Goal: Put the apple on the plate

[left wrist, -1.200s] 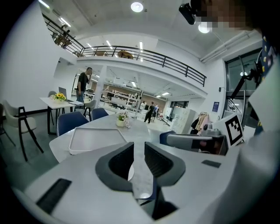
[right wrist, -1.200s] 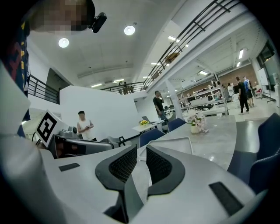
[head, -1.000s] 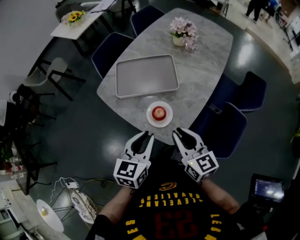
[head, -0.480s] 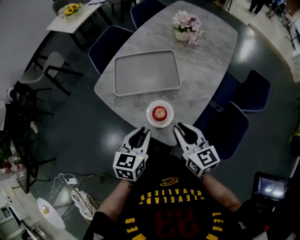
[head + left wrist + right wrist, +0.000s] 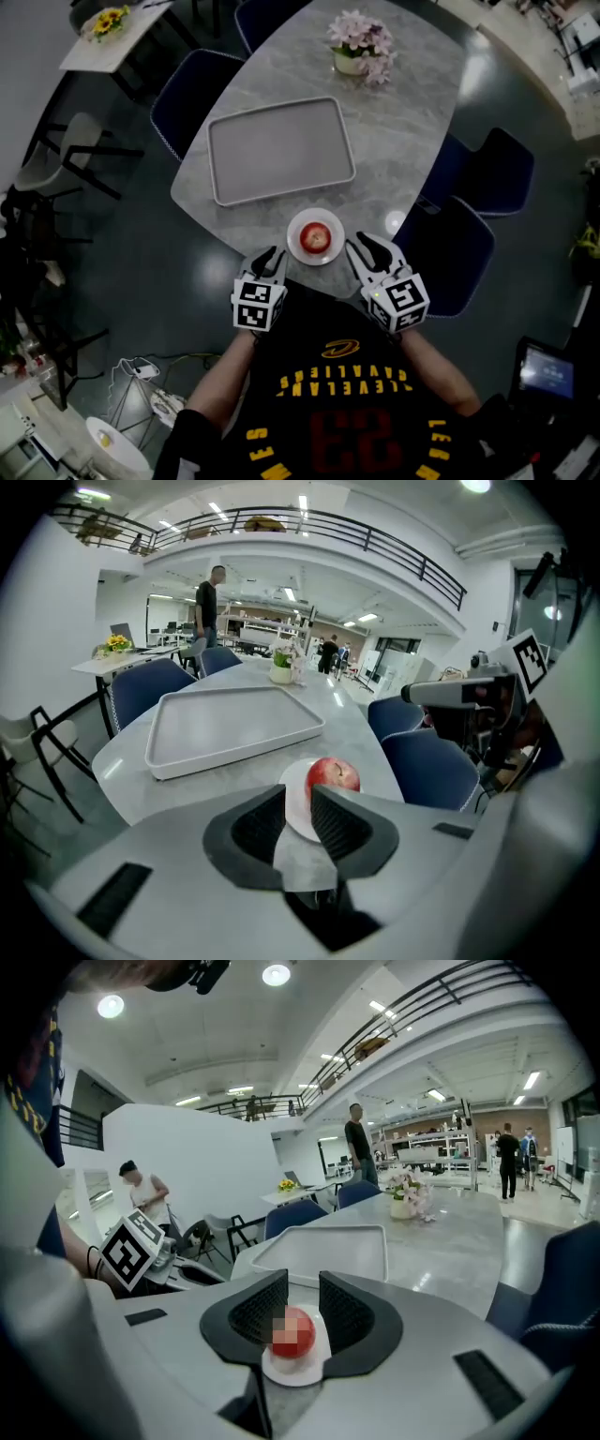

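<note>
A red apple (image 5: pixel 316 236) rests on a small white plate (image 5: pixel 299 223) at the near edge of the grey marble table (image 5: pixel 403 141). My left gripper (image 5: pixel 270 258) hangs just off the table edge, left of the plate. My right gripper (image 5: pixel 366 247) hangs just right of it. In the left gripper view the apple (image 5: pixel 332 774) and plate (image 5: pixel 293 803) show beyond the left gripper (image 5: pixel 298 810), whose jaws stand nearly together with nothing between them. The right gripper (image 5: pixel 303 1299) stands the same way, with the apple (image 5: pixel 292 1330) ahead of it, apart from the pads.
An empty grey tray (image 5: pixel 281 150) lies past the plate in the middle of the table. A pot of pink flowers (image 5: pixel 361 42) stands at the far end. Dark blue chairs (image 5: pixel 459 253) stand close around the table. People stand in the far background.
Both grippers have come closer to the table edge and now flank the plate. The left gripper has tipped more steeply. The apple has stayed on the plate.
</note>
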The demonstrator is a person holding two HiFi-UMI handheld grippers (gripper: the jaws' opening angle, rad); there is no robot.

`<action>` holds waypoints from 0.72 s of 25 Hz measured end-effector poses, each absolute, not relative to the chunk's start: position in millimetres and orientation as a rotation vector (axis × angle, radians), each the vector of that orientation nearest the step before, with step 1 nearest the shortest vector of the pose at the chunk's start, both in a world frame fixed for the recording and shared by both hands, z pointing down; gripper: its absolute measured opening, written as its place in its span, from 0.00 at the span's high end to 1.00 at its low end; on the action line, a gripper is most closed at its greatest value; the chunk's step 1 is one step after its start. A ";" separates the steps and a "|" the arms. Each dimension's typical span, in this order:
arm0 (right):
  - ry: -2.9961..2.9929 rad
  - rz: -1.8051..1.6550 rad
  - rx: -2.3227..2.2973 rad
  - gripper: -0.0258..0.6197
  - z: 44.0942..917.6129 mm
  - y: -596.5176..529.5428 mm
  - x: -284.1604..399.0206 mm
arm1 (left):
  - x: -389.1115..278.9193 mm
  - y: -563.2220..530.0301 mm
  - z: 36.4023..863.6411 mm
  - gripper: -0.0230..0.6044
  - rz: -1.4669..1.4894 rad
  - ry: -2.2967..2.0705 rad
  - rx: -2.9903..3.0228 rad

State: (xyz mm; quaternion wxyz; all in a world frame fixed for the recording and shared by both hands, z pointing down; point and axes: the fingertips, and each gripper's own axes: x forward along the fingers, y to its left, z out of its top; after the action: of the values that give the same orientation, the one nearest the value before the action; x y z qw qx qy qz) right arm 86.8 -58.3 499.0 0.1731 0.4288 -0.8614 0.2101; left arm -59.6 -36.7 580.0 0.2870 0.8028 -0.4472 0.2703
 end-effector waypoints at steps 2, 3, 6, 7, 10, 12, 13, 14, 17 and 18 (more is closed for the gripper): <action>-2.395 0.638 1.213 0.82 516.1 -63.3 86.8 | -62.0 -42.9 594.0 0.85 0.763 -1.156 2.129; -2.372 0.656 1.215 0.82 525.2 -65.6 88.0 | -62.1 -45.3 599.8 0.85 0.772 -1.132 2.113; -2.302 0.723 1.219 0.82 554.6 -68.8 94.0 | -61.2 -50.4 618.2 0.85 0.796 -1.073 2.079; -2.279 0.754 1.217 0.82 565.0 -68.3 95.9 | -60.6 -51.6 623.7 0.85 0.807 -1.057 2.077; -2.216 0.858 1.195 0.82 599.0 -64.9 99.3 | -58.6 -52.8 639.4 0.85 0.832 -1.007 2.043; -2.169 0.931 1.182 0.82 624.7 -65.0 103.0 | -54.6 -57.0 650.2 0.84 0.809 -0.983 1.994; -2.142 0.972 1.182 0.82 637.1 -65.9 106.0 | -52.5 -60.0 656.5 0.84 0.793 -0.975 1.967; -2.117 1.016 1.187 0.82 648.2 -66.5 109.2 | -51.0 -62.5 662.7 0.84 0.774 -0.970 1.935; -2.055 1.128 1.201 0.82 669.6 -63.6 113.9 | -52.8 -64.5 677.5 0.84 0.713 -0.962 1.820; -2.040 1.152 1.201 0.83 674.0 -62.0 113.7 | -54.5 -64.7 680.6 0.84 0.701 -0.961 1.793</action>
State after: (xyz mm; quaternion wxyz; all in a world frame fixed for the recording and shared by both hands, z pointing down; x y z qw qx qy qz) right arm 113.7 -62.0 674.0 0.2518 0.4415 -0.7499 0.4234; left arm -54.5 -64.7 680.6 0.4751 0.7333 -0.3930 0.2865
